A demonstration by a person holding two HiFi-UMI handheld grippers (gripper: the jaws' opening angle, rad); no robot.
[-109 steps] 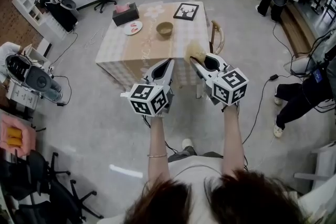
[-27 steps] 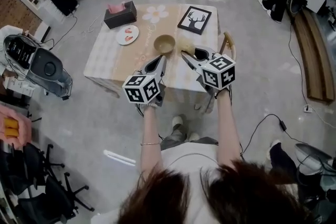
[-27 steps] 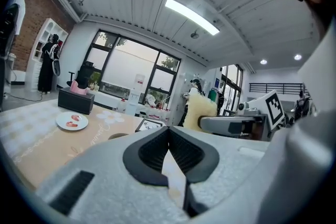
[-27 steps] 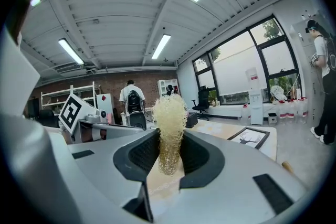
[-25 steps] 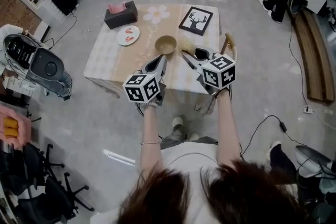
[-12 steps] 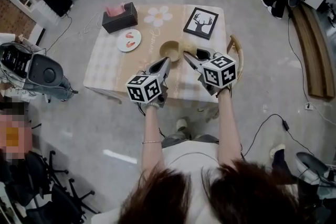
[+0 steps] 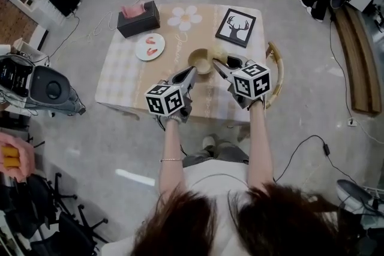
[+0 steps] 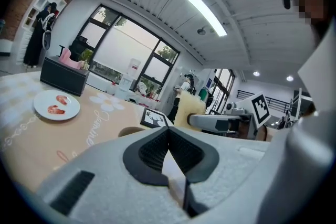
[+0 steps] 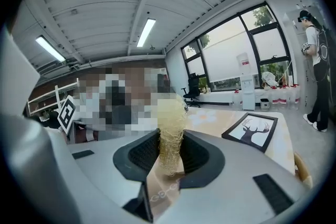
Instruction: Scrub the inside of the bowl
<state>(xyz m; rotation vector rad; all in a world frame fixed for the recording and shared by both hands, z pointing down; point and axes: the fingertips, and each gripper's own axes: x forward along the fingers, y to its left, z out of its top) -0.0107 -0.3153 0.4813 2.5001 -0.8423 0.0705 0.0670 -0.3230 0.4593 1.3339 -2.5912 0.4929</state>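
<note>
One bowl (image 7: pixel 198 59), one plate (image 7: pixel 149 46), one tissue box (image 7: pixel 139 20), one picture (image 7: pixel 236 27), one scrubber (image 9: pixel 170 120)

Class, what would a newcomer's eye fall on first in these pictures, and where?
Two grippers with black-and-white marker cubes fill the middle of the head view: the left gripper shut and empty, the right gripper clamping a yellow scrubber. Just beyond their tips, a tan bowl sits on the table.

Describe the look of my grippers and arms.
The left gripper and right gripper are light grey with black ribbed pads, each bearing a cube of black square markers. Arms bare; white shirt; thin bracelet on the left wrist.
</note>
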